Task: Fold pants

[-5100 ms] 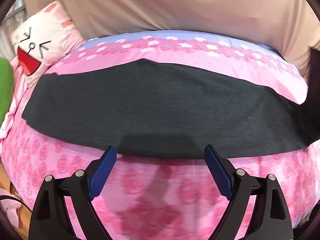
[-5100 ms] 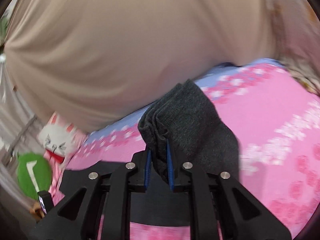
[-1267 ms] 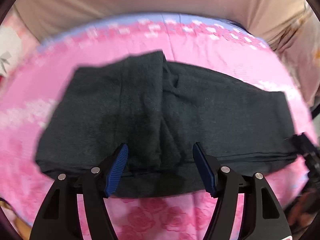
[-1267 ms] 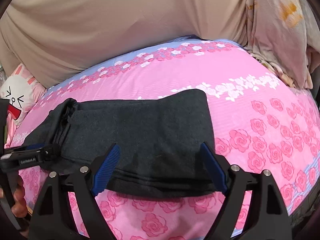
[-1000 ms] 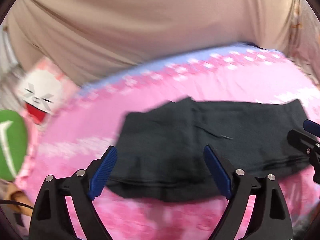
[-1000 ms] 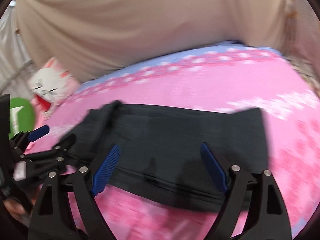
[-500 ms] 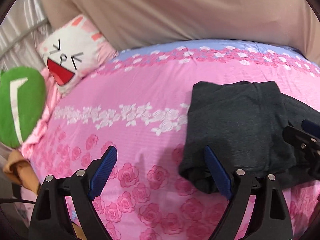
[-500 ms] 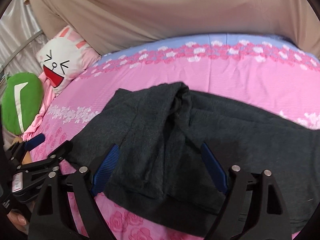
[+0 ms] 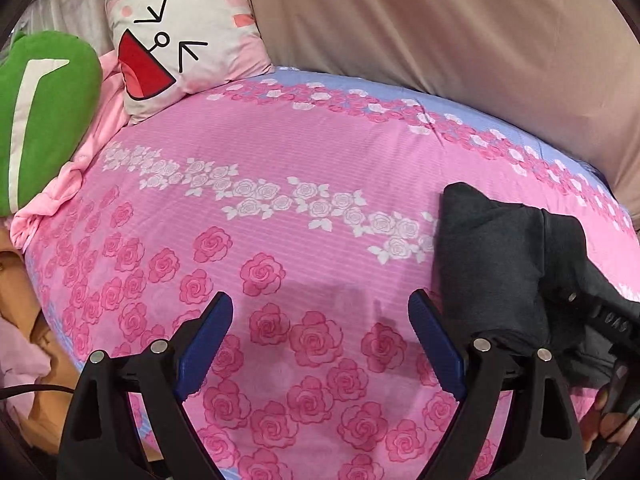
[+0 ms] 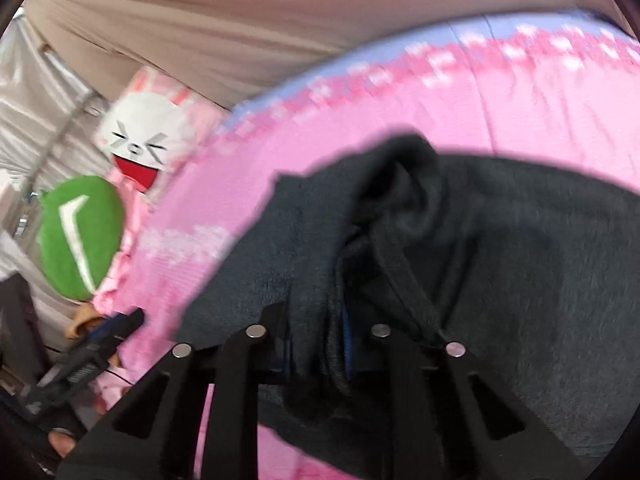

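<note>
A bed (image 9: 280,152) fills both views, its smooth cotton sheet pink with printed roses and a lilac band along the far edge; a beige draped cloth (image 9: 440,40) hangs behind it. The pants (image 10: 500,260), dark charcoal knit with a soft fuzzy nap, lie bunched in thick folds on the bed's right part, the long axis running roughly along the near edge toward the right. A square white pillow (image 9: 180,44) with a cartoon face and a rounded green cushion (image 9: 44,112) with a white stripe sit at the head end. No writing is legible. The left gripper (image 9: 320,328) hovers over bare sheet with its ribbed blue pads wide apart and nothing between them. The right gripper (image 10: 318,344) is closing, its jaws pinching a fold of the pants.
</note>
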Tool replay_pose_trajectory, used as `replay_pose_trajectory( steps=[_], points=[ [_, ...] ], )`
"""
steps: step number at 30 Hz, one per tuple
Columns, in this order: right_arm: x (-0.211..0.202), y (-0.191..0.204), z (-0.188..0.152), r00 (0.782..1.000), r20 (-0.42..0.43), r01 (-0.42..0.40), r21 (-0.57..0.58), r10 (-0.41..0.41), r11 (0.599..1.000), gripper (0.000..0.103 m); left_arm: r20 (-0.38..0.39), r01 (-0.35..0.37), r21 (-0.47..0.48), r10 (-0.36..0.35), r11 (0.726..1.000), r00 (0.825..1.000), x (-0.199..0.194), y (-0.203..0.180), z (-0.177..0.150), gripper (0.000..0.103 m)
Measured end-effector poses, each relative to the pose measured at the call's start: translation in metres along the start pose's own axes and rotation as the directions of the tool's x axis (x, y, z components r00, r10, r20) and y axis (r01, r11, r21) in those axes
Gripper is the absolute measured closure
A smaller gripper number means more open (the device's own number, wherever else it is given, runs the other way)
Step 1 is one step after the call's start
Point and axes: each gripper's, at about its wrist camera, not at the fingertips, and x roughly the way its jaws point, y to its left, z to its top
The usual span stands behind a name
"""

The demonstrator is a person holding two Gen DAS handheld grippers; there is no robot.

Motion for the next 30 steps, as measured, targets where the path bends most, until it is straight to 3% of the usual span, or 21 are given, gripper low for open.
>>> replay_pose_trajectory(
  steps=[3, 6, 9, 11, 12, 13, 15, 18, 19, 21, 22, 27, 28, 29, 30],
  points=[
    [-0.050, 0.009, 0.017, 0.995, 0.100, -0.009, -0.059, 0.015, 0.998, 0.087, 0.003, 0.063, -0.002, -0.063, 0.998, 0.998, -0.012, -0.006, 0.004, 0.016],
    [-0.126, -0.009, 0.023, 0.970, 0.234, 0.093, -0.104, -0.066, 0.990, 0.087, -0.010, 0.165, 0.002, -0.165, 0.986, 0.986, -0.024, -0.021, 0.005, 0.016],
    [-0.185, -0.055, 0.010, 0.922, 0.289, 0.290, -0.070, -0.259, 0.954, 0.084, -0.041, 0.236, 0.021, -0.235, 0.972, 0.971, -0.026, -0.047, 0.000, 0.016],
    [-0.201, -0.101, -0.015, 0.849, 0.253, 0.480, -0.001, -0.464, 0.877, 0.080, -0.066, 0.247, 0.058, -0.243, 0.967, 0.968, -0.021, -0.069, -0.003, 0.016],
    [-0.201, -0.123, -0.026, 0.825, 0.215, 0.528, 0.037, -0.522, 0.849, 0.080, -0.076, 0.253, 0.076, -0.248, 0.964, 0.966, -0.019, -0.081, -0.006, 0.016],
    [-0.198, -0.142, -0.035, 0.815, 0.181, 0.547, 0.072, -0.550, 0.834, 0.080, -0.089, 0.262, 0.096, -0.254, 0.960, 0.963, -0.016, -0.094, -0.008, 0.016],
    [-0.194, -0.181, -0.051, 0.827, 0.116, 0.531, 0.161, -0.550, 0.832, 0.080, -0.122, 0.282, 0.132, -0.267, 0.950, 0.956, -0.010, -0.121, -0.013, 0.016],
    [-0.211, -0.187, -0.056, 0.867, 0.190, 0.417, 0.228, -0.460, 0.880, 0.074, -0.191, 0.333, 0.150, -0.303, 0.931, 0.934, 0.000, -0.153, -0.019, 0.016],
    [-0.217, -0.187, -0.055, 0.864, 0.208, 0.413, 0.228, -0.459, 0.882, 0.061, -0.203, 0.344, 0.147, -0.312, 0.927, 0.928, 0.003, -0.157, -0.019, 0.016],
    [-0.230, -0.186, -0.052, 0.844, 0.241, 0.437, 0.210, -0.479, 0.875, 0.044, -0.230, 0.353, 0.126, -0.318, 0.927, 0.920, 0.011, -0.166, -0.020, 0.016],
    [-0.231, -0.186, -0.052, 0.838, 0.246, 0.447, 0.202, -0.487, 0.872, 0.040, -0.247, 0.354, 0.116, -0.318, 0.928, 0.915, 0.016, -0.168, -0.020, 0.016],
    [-0.231, -0.209, -0.064, 0.861, 0.197, 0.427, 0.216, -0.468, 0.878, 0.023, -0.346, 0.404, 0.041, -0.366, 0.914, 0.864, 0.052, -0.181, -0.026, 0.016],
    [-0.228, -0.215, -0.069, 0.875, 0.182, 0.406, 0.227, -0.448, 0.885, 0.023, -0.309, 0.392, 0.048, -0.359, 0.919, 0.880, 0.051, -0.185, -0.026, 0.015],
    [-0.222, -0.222, -0.071, 0.893, 0.165, 0.375, 0.243, -0.419, 0.895, 0.023, -0.293, 0.393, 0.052, -0.363, 0.918, 0.885, 0.051, -0.187, -0.025, 0.015],
    [-0.216, -0.231, -0.073, 0.909, 0.157, 0.336, 0.273, -0.387, 0.901, 0.023, -0.295, 0.413, 0.054, -0.381, 0.909, 0.876, 0.054, -0.191, -0.025, 0.015]
  ],
)
